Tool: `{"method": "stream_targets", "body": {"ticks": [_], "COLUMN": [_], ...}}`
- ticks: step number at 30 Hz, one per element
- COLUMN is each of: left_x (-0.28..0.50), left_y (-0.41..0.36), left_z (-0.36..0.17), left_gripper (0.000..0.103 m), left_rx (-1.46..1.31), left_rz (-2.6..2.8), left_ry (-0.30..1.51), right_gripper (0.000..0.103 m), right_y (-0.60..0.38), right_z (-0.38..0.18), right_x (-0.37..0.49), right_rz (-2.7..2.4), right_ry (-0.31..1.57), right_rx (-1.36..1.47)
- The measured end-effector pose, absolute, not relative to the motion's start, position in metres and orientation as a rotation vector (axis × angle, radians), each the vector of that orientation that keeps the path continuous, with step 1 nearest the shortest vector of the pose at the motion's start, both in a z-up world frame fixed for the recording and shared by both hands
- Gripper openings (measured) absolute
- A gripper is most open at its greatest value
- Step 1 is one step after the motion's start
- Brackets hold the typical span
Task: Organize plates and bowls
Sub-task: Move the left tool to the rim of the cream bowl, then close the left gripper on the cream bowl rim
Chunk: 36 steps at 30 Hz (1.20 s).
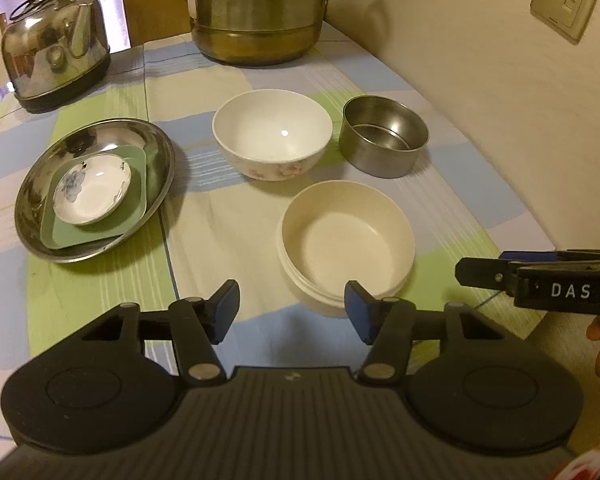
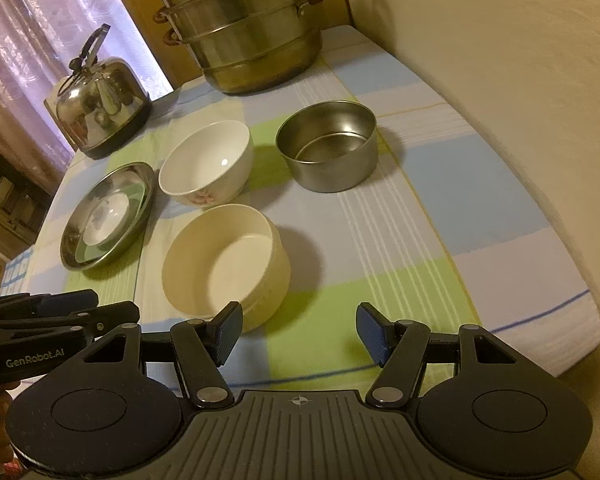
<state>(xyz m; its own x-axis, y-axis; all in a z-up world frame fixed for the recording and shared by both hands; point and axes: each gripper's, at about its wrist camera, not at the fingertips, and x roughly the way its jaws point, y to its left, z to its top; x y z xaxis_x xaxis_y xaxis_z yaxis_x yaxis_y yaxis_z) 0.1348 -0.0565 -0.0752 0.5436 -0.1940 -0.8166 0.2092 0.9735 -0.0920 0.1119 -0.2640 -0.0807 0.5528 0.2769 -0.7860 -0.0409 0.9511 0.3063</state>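
A: Woven cloth over the counter, matt, in pale checks. Polished metal kettle and steamer pot, mirror-bright.

B: Brushed steel tin, duller sheen. Shiny steel plate holding matt green plastic square dish and glossy glazed saucer.

A: Glossy ceramic bowl, floral print outside. Cream plastic bowl, smooth, satin.

B: Matt black plastic on left hand-held gripper, ribbed blue rubbery pads.
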Motion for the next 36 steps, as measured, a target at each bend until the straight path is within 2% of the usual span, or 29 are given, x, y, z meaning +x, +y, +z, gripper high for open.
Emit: {"method": "stream_targets", "body": {"ticks": [7,18,20,26,36], "left_x": [0.155,0.184,0.188,0.196,0.201], "left_y": [-0.057,-0.064,-0.065,-0.066,-0.065], "left_z": [-0.086,-0.104,-0.106,-0.112,-0.118], "left_gripper": [0.053,0.036,0.036,0.034,0.023], "left_rx": [0.009,0.019,0.021,0.025,0.025], "left_rz": [-0.275,-0.306,-0.308,-0.312,-0.319], "left_ry": [0.975,1.001,1.006,1.018,1.028], "right_gripper": [0.063,0.061,0.054,0.045,0.024], "right_y": [-0.249,-0.236,-0.235,-0.233,-0.226], "right_z": [-0.09,-0.107,-0.109,-0.116,-0.123], "right_x": [0.133,0.154,0.157,0.164,0.17], "right_rz": [0.193,0.173,0.174,0.175,0.192], "right_ry": [0.962,0.96,0.964,0.971,0.988], "right_rx": [0.246,0.213,0.212,0.203,0.174]}}
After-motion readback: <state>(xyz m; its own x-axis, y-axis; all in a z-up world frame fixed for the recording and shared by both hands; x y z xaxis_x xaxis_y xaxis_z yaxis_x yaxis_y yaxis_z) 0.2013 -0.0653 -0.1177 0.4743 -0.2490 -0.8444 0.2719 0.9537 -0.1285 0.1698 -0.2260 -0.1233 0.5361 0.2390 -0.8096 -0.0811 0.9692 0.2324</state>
